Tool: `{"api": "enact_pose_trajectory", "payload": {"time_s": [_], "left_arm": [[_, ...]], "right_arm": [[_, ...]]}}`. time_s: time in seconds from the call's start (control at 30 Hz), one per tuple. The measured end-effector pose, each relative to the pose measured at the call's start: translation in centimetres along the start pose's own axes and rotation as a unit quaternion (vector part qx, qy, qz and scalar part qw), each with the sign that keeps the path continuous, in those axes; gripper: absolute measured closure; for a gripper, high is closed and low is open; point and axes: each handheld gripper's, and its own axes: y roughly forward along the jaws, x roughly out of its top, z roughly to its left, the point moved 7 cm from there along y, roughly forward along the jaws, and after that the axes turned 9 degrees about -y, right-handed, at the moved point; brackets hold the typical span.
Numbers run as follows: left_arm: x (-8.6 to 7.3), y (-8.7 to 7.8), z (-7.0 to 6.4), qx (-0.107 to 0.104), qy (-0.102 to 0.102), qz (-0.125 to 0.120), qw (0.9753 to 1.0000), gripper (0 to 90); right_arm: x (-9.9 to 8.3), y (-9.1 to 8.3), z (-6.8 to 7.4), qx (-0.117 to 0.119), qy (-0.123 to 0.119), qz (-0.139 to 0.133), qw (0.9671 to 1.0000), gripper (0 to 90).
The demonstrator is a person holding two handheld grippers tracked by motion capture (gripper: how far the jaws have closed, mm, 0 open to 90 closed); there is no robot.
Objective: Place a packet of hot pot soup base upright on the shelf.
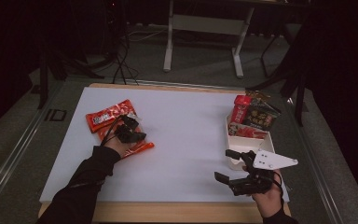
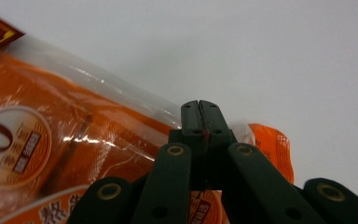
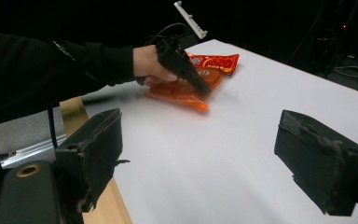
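Right tongs (image 3: 200, 163) gaping wide, left tongs (image 2: 200, 114) pinched on orange packet (image 2: 74, 154) edge

The orange packet (image 2: 98, 154) looks like glossy, crinkled plastic film; the table (image 2: 284, 56) seems matt white.

The left gripper (image 1: 135, 133), held in the left hand (image 1: 117, 144) on a black-sleeved forearm reaching forward, has its jaws pressed together and tilted down, while the right gripper (image 1: 227, 164), gripped by the right hand (image 1: 268, 193) near the table's front edge, points leftward with jaws spread wide
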Motion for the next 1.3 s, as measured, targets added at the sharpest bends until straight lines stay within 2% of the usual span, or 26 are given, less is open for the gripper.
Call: {"api": "enact_pose_trajectory", "payload": {"time_s": [0.3,0.43,0.5,0.57,0.7,0.77,0.97,1.0,1.07,1.13,1.23,1.27,1.3], "left_arm": [[-2.1,-1.5,-0.2,-0.008,0.001,0.000,1.0000,90.0],[-2.9,-2.1,-0.3,-0.014,0.006,0.008,0.9999,90.0],[-3.3,-2.4,-0.5,-0.020,0.002,0.011,0.9997,90.0],[-3.6,-2.6,-0.7,-0.011,0.016,0.015,0.9997,90.0],[-4.2,-3.1,-0.8,-0.005,0.027,0.022,0.9994,90.0],[-4.4,-3.3,-0.7,-0.009,0.025,0.024,0.9994,90.0],[-5.0,-3.8,-0.3,-0.034,0.022,0.006,0.9992,90.0],[-5.0,-3.9,-0.2,-0.038,0.016,0.003,0.9991,90.0],[-4.7,-4.5,0.2,-0.030,0.019,-0.014,0.9993,90.0],[-4.0,-5.6,1.1,-0.021,0.008,-0.038,0.9990,90.0],[-3.2,-7.4,3.3,0.013,-0.010,-0.061,0.9980,90.0],[-3.1,-8.0,4.5,0.028,-0.024,-0.070,0.9968,90.0],[-3.0,-8.3,5.2,0.036,-0.033,-0.073,0.9961,90.0]], "right_arm": [[0.0,0.1,0.0,0.000,0.001,0.001,1.0000,15.0],[0.0,0.1,0.1,0.000,-0.001,0.003,1.0000,15.0],[-0.1,0.1,0.1,0.000,0.001,0.002,1.0000,15.0],[-0.1,0.2,0.1,0.000,0.001,0.003,1.0000,15.0],[-0.1,0.2,0.2,0.001,0.000,0.004,1.0000,15.0],[-0.1,0.3,0.2,0.001,0.000,0.004,1.0000,15.0],[-0.2,0.4,0.2,0.003,0.002,0.004,1.0000,15.0],[-0.1,0.4,0.2,0.004,0.002,0.004,1.0000,15.0],[-0.1,0.6,0.3,0.006,-0.001,0.005,1.0000,15.0],[-0.1,0.7,0.4,0.009,-0.002,0.007,0.9999,15.0],[-0.2,0.8,0.5,0.009,-0.003,0.009,0.9999,15.0],[-0.2,0.8,0.5,0.009,-0.004,0.008,0.9999,14.9],[-0.2,0.8,0.5,0.008,-0.004,0.008,0.9999,14.9]]}}
